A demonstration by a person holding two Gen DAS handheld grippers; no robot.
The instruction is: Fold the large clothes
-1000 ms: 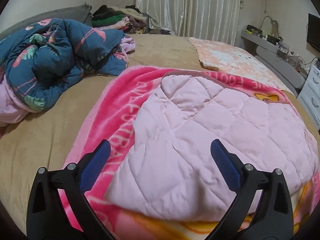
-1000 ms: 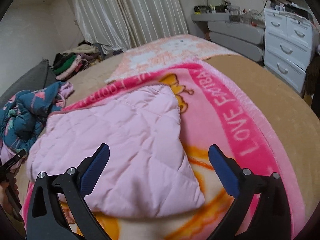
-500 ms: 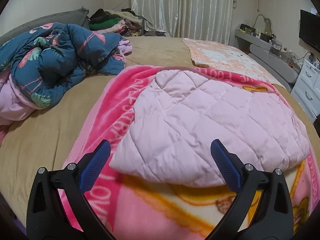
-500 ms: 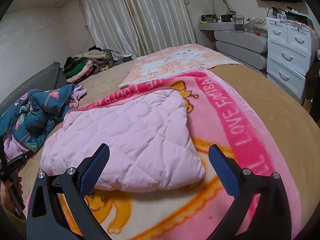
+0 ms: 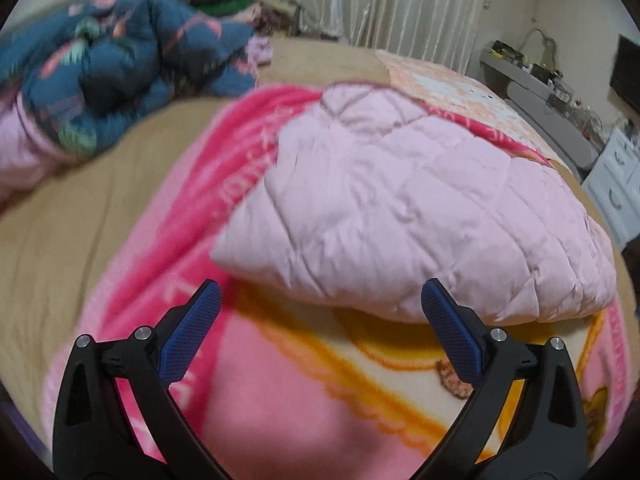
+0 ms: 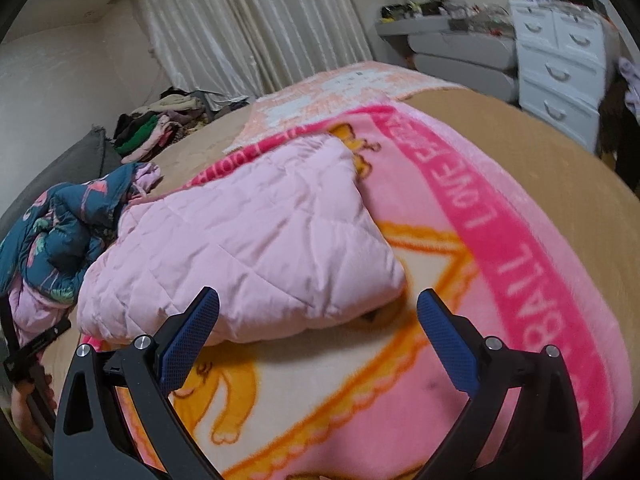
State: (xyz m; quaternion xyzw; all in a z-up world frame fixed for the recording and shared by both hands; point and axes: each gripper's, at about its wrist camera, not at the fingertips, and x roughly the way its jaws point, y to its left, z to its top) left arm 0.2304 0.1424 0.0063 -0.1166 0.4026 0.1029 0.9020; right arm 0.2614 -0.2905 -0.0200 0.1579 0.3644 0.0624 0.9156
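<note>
Both tongs, left (image 5: 320,312) and right (image 6: 318,310), gape wide and empty, the folded pink quilted garment (image 5: 400,208) lying just ahead, apparently finished.

You could read "LOVE" and "BALL" along the hot-pink border of the blanket (image 6: 520,240), right of frame.
</note>
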